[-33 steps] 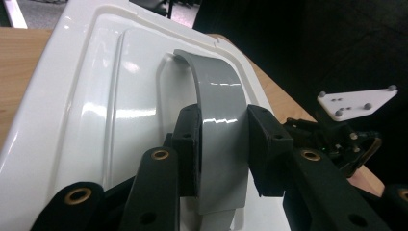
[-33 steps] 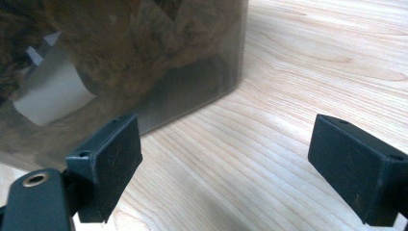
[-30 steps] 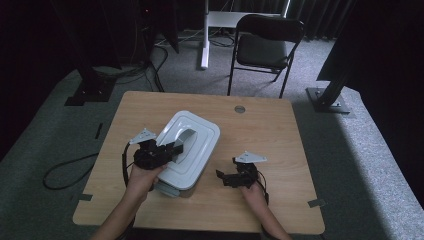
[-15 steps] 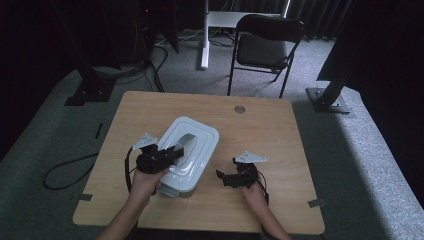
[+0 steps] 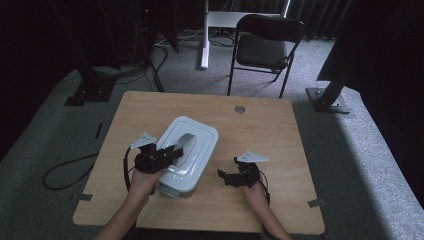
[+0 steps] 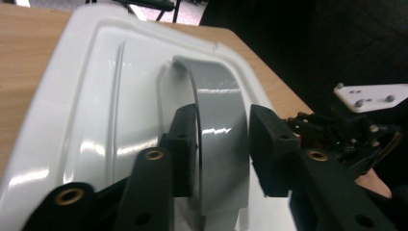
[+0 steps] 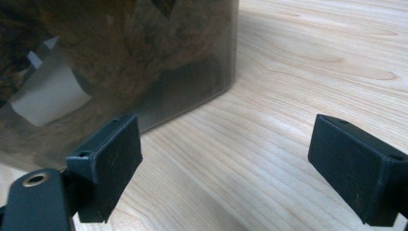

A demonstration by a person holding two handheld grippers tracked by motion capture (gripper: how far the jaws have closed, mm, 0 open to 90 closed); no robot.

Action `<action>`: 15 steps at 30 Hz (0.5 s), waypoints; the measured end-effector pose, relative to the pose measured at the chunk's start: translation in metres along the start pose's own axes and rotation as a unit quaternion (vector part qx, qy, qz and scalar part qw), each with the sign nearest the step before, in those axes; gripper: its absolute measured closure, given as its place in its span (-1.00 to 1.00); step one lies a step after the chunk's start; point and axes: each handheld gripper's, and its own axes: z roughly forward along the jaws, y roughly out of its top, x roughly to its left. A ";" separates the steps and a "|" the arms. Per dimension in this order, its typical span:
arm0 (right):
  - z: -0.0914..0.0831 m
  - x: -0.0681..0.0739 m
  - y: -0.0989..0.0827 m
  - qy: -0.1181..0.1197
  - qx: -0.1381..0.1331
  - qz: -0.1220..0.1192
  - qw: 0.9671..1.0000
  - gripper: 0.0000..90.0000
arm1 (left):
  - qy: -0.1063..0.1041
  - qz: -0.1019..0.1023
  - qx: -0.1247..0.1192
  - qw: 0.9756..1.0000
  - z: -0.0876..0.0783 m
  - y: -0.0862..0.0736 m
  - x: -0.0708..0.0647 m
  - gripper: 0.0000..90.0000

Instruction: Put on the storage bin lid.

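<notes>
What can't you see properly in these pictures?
- Inside the box: right gripper view, its cloudy wall blurs something brown.
- The box's near corner: high view, the left hand covers it.
- The handle: left gripper view, bottom edge cuts it off.
- Left gripper: its jaws have just been opening; whether they press the handle is too close to tell.

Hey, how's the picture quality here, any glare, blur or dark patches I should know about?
High view: room edges sink into black, while the table is evenly lit. Left gripper view: window-like glare streaks on the white lid and grey handle; the left gripper looks soft. Right gripper view: sharp wood grain, the translucent box wall murky, the right gripper slightly blurred.
</notes>
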 end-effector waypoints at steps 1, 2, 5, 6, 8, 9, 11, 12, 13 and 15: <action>-0.001 -0.001 0.000 -0.002 -0.002 -0.001 1.000 -0.76 | -0.001 0.002 -0.003 1.000 -0.002 0.002 0.000 0.36; -0.001 -0.001 0.000 -0.002 -0.002 0.001 1.000 -0.76 | -0.004 0.004 -0.007 1.000 -0.006 0.005 -0.001 0.35; -0.003 -0.003 0.000 -0.005 -0.006 0.003 1.000 -0.76 | 0.005 0.015 -0.017 1.000 -0.014 0.011 0.001 0.16; -0.003 -0.003 0.001 -0.006 -0.005 0.002 1.000 -0.76 | 0.012 0.021 -0.021 0.999 -0.017 0.013 0.005 0.11; -0.004 -0.004 0.001 -0.008 -0.008 0.003 1.000 -0.76 | 0.021 0.023 -0.025 0.999 -0.019 0.014 0.010 -0.11; -0.004 -0.004 0.001 -0.008 -0.008 0.004 1.000 -0.76 | 0.024 0.021 -0.027 0.999 -0.020 0.014 0.012 -0.15; -0.005 -0.005 0.001 -0.010 -0.010 0.004 1.000 -0.76 | 0.018 0.027 -0.028 0.999 -0.023 0.014 0.019 -0.32; -0.005 -0.005 0.001 -0.010 -0.010 0.005 1.000 -0.76 | 0.025 0.039 -0.030 0.998 -0.024 0.013 0.021 -0.43; -0.005 -0.006 0.001 -0.010 -0.011 0.005 1.000 -0.76 | 0.032 0.044 -0.029 0.998 -0.025 0.013 0.023 -0.44; -0.005 -0.006 0.001 -0.011 -0.011 0.006 1.000 -0.76 | 0.043 0.051 -0.024 0.997 -0.025 0.013 0.028 -0.50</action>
